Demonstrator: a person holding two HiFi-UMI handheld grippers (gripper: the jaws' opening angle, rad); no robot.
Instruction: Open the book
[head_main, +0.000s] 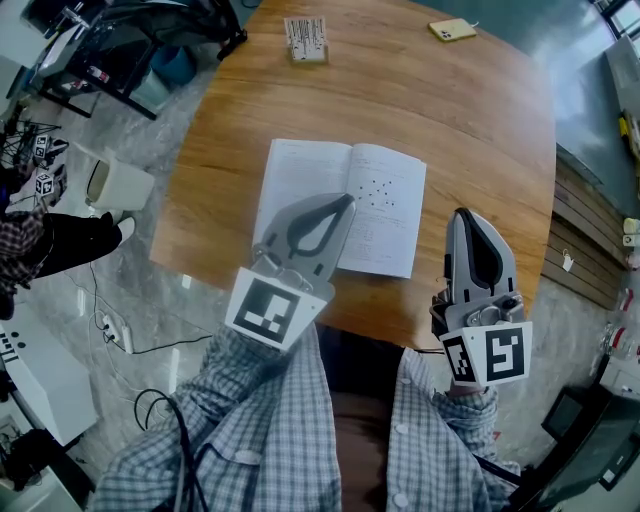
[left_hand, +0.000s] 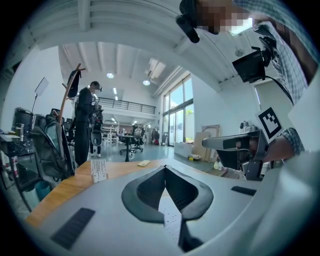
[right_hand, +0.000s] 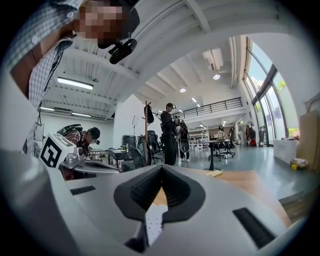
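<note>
The book (head_main: 385, 195) lies open and flat on the wooden table (head_main: 480, 130), white pages up, a dotted figure on the right page. My left gripper (head_main: 350, 198) hovers over the book's middle near the spine, jaws shut with the tips together and nothing between them. My right gripper (head_main: 462, 213) hangs off the book's right edge above the table's front rim, also shut and empty. In the left gripper view a strip of the page (left_hand: 172, 222) shows below the left gripper (left_hand: 165, 168). The right gripper view shows a bit of page (right_hand: 154, 220) under the right gripper (right_hand: 161, 168).
A small upright card block (head_main: 305, 38) and a yellow flat item (head_main: 452, 30) sit at the table's far side. On the floor at the left stand a white bin (head_main: 118, 184), cables and a seated person (head_main: 45, 240). Another person (left_hand: 85, 125) stands beyond the table.
</note>
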